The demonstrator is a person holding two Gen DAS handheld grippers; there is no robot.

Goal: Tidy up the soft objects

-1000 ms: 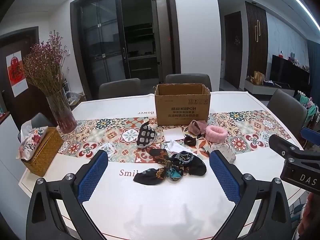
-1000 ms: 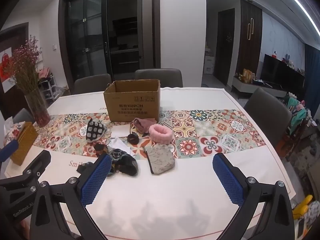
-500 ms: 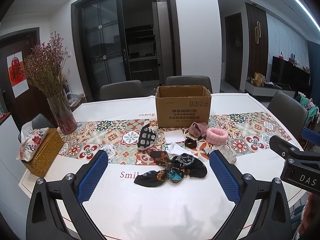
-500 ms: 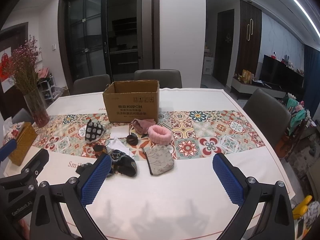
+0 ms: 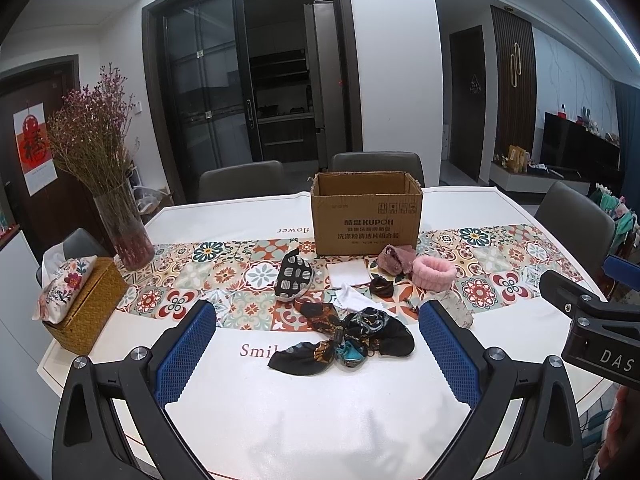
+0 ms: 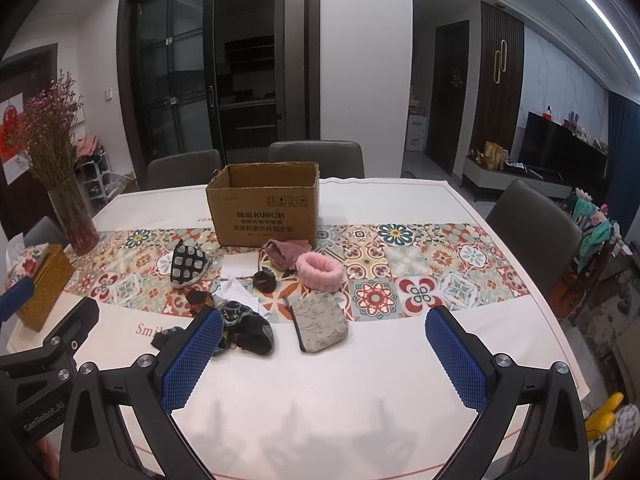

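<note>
An open cardboard box (image 5: 366,212) (image 6: 264,208) stands mid-table. In front of it lie soft items: a black-and-white checked pouch (image 5: 294,278) (image 6: 189,263), a white cloth (image 5: 347,273), a mauve cloth (image 5: 394,259) (image 6: 285,252), a pink fluffy band (image 5: 434,273) (image 6: 320,271), a small dark scrunchie (image 5: 381,285) (image 6: 264,280), a dark patterned scarf (image 5: 344,338) (image 6: 244,330) and a grey leaf-print pouch (image 6: 322,322). My left gripper (image 5: 316,354) is open and empty above the near table edge. My right gripper (image 6: 326,360) is open and empty, to the right of it.
A glass vase of dried flowers (image 5: 120,224) and a wicker tissue box (image 5: 86,304) stand at the table's left. Grey chairs (image 5: 240,180) (image 6: 532,228) surround the white table (image 5: 280,420) with its patterned runner (image 6: 420,264).
Both grippers have drawn back slightly from the table, and the items look a little farther off. Nothing on the table has moved.
</note>
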